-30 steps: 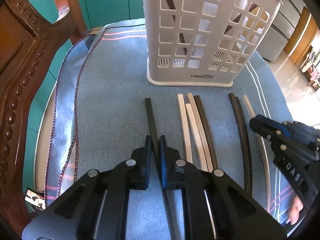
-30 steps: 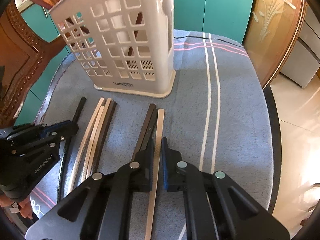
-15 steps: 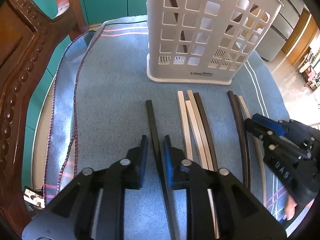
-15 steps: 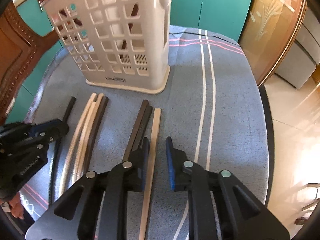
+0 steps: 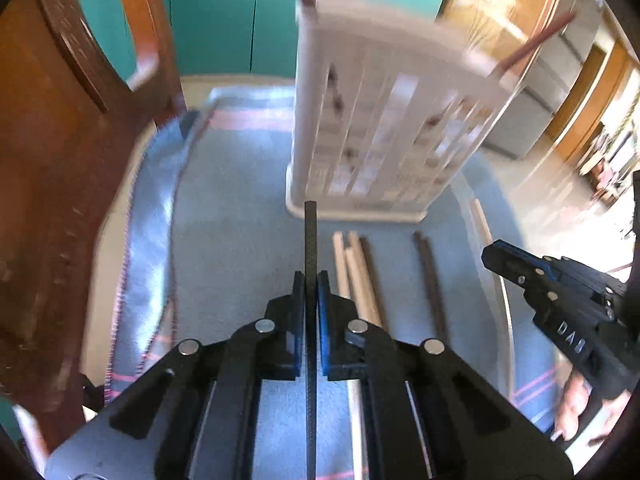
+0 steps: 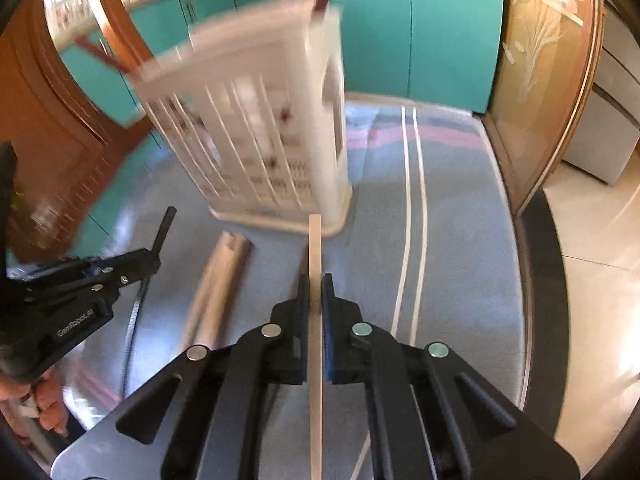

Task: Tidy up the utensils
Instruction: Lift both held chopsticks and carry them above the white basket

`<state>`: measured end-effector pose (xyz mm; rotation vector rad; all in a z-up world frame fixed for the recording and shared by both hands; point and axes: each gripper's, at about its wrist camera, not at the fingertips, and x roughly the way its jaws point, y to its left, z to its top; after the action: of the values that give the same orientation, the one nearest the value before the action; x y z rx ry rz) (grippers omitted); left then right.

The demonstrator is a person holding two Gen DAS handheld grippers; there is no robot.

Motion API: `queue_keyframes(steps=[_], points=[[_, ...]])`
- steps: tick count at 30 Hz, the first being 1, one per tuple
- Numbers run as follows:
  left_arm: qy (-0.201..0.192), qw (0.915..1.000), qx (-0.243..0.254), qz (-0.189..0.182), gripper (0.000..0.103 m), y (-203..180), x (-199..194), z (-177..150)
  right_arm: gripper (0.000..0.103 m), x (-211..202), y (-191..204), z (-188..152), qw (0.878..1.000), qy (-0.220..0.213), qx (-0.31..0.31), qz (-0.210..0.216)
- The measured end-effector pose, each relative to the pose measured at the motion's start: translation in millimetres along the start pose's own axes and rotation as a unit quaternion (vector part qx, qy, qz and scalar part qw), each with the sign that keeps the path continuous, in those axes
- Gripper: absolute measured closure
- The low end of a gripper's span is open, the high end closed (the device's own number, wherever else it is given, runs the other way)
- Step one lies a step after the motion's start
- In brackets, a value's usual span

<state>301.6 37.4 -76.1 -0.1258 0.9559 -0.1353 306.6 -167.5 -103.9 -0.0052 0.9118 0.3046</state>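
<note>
now | left gripper (image 5: 311,280) jaws pinching black stick (image 5: 310,236) | right gripper (image 6: 316,284) jaws pinching pale stick (image 6: 315,248) | basket (image 5: 380,128) ahead

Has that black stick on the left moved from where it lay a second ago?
Yes. The black stick is lifted off the blue cloth, clamped in the left claw, its tip now reaching the white basket's base.

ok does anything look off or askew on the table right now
Nothing looks damaged or spilled. The left tongs grip a black chopstick and the right tongs a pale one, both pointing at the white utensil basket. The loose chopsticks on the blue cloth lie roughly parallel. Motion blur hides fine detail.
</note>
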Motion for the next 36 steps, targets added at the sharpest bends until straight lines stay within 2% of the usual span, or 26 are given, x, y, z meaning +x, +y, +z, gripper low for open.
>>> queue_keyframes(steps=[3,7,9,13,16,20,25,28,33,36], points=[[-0.042,0.9988,-0.004,-0.024,0.096,0.4,-40.2,5.3,0.096,-38.5,-3.7,7.1,0.999,-0.037,0.0,0.038],[-0.123,0.9911,-0.006,-0.05,0.096,-7.9,-105.4,7.7,0.096,-92.3,-2.9,9.6,0.993,-0.092,-0.007,0.075],[-0.171,0.9837,-0.003,-0.056,0.096,-11.4,-141.7,6.9,0.096,-112.2,-5.8,10.6,0.99,-0.113,-0.006,0.085],[-0.24,0.9687,-0.005,-0.065,0.096,-19.7,-185.5,27.7,0.096,-147.6,-9.8,26.3,0.981,-0.156,0.01,0.113],[-0.276,0.9589,-0.009,-0.064,0.096,-23.0,-209.9,48.7,0.096,-171.3,-5.5,46.6,0.972,-0.194,0.017,0.133],[-0.319,0.9445,-0.037,-0.069,0.096,-18.5,-232.1,84.3,0.096,-198.2,-1.9,82.7,0.962,-0.239,0.038,0.129],[-0.354,0.931,-0.065,-0.062,0.096,-10.9,-234.2,108.3,0.096,-211.3,-5.3,112.2,0.943,-0.306,0.066,0.111],[-0.373,0.9243,-0.071,-0.04,0.096,-8.3,-225.0,117.6,0.096,-205.6,-12.5,116.1,0.925,-0.362,0.075,0.09],[-0.362,0.9279,-0.08,-0.038,0.096,-8.6,-181.4,133.0,0.096,-166.3,-22.0,130.1,0.937,-0.33,0.087,0.069],[-0.339,0.9368,-0.082,-0.025,0.096,-12.2,-148.4,137.1,0.096,-142.0,-22.1,131.5,0.948,-0.303,0.085,0.053]])
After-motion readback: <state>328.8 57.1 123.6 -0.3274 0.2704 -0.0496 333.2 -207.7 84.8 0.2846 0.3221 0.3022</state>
